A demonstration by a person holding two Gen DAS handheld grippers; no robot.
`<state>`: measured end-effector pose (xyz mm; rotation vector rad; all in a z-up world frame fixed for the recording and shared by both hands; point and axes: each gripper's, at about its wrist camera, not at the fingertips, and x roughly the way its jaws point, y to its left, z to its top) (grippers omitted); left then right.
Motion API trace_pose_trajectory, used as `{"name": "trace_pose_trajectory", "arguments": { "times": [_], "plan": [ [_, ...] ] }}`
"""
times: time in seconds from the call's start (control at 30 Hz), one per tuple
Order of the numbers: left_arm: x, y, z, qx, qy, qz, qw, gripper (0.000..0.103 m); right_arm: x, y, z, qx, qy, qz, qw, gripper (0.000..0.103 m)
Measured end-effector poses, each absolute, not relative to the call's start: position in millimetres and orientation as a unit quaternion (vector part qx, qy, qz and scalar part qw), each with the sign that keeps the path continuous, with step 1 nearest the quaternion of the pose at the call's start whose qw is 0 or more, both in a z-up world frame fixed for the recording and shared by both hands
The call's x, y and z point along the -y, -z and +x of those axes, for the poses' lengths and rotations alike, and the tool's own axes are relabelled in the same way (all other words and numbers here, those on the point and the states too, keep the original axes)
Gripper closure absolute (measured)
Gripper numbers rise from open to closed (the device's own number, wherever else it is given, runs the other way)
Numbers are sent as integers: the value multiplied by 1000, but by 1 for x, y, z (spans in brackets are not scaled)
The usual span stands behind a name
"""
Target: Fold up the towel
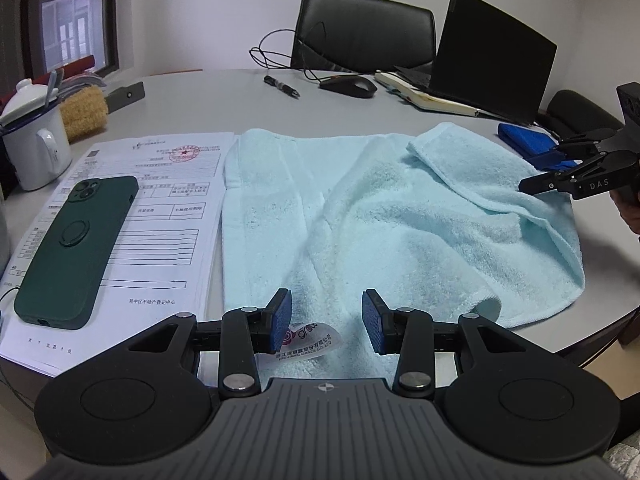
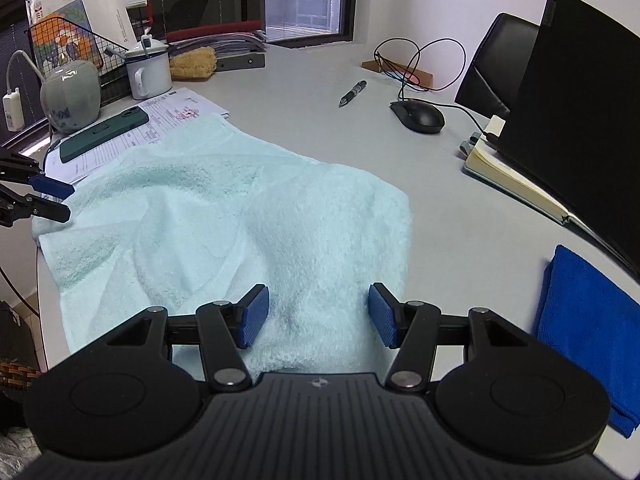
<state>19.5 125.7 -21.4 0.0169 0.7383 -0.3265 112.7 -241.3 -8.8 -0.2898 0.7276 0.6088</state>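
Observation:
A light blue towel (image 1: 360, 216) lies rumpled on the grey table, its far right corner folded back over itself. It also shows in the right wrist view (image 2: 224, 216). My left gripper (image 1: 326, 320) is open over the towel's near edge, above its white label (image 1: 308, 340). My right gripper (image 2: 318, 314) is open over the towel's right end, holding nothing. It shows at the right edge of the left wrist view (image 1: 532, 174), just above the folded corner. The left gripper shows at the left edge of the right wrist view (image 2: 60, 200).
Left of the towel lie papers (image 1: 132, 216) with a green phone (image 1: 76, 252) on top. A white mug (image 1: 36, 148), pen (image 1: 282, 86), mouse (image 1: 350, 86), notebook (image 1: 432, 98) and laptop (image 1: 492, 56) stand farther back. A blue cloth (image 2: 584, 336) lies right of the towel.

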Motion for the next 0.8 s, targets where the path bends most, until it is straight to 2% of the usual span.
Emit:
{"name": "trace_pose_trajectory", "arguments": {
  "times": [0.8],
  "plan": [
    [-113,28,68,-359,195,56,911,57,279,19,72,-370,-253,-126,885,46]
  ]
}}
